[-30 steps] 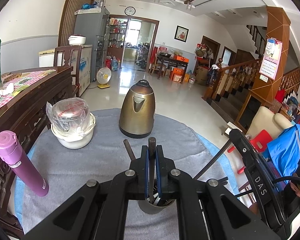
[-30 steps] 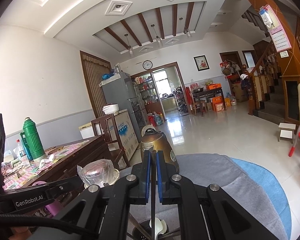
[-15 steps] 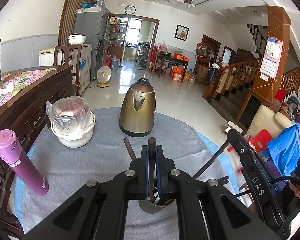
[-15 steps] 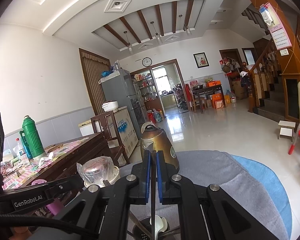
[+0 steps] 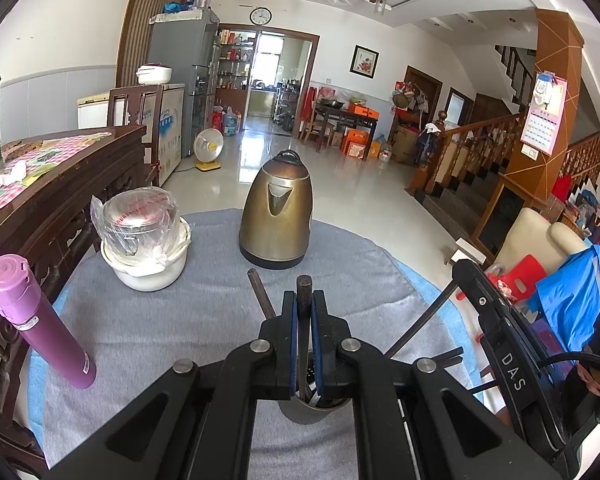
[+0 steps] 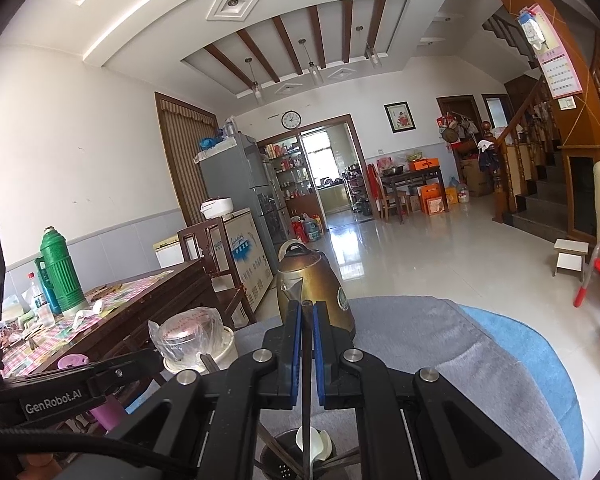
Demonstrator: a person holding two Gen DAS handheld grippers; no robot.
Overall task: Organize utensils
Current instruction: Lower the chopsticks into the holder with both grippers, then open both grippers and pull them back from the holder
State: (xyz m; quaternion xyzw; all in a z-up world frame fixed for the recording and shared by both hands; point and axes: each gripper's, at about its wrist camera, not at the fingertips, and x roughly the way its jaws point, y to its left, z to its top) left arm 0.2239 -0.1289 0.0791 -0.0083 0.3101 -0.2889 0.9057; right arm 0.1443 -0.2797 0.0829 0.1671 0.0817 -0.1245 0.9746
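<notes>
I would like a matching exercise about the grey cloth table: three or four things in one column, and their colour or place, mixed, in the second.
Things:
1. kettle
2. flask
3. white bowl
4. utensil holder

Descriptions:
a. purple, at the left edge of the cloth
b. directly under the left gripper, utensils standing in it
c. brass-coloured, at the far side
d. carries a container wrapped in clear plastic

Pairs: 1-c, 2-a, 3-d, 4-b

Left gripper (image 5: 304, 312): black angular frame | blue pads | silver screws | right gripper (image 6: 307, 320): identical, "DAS" marking
</notes>
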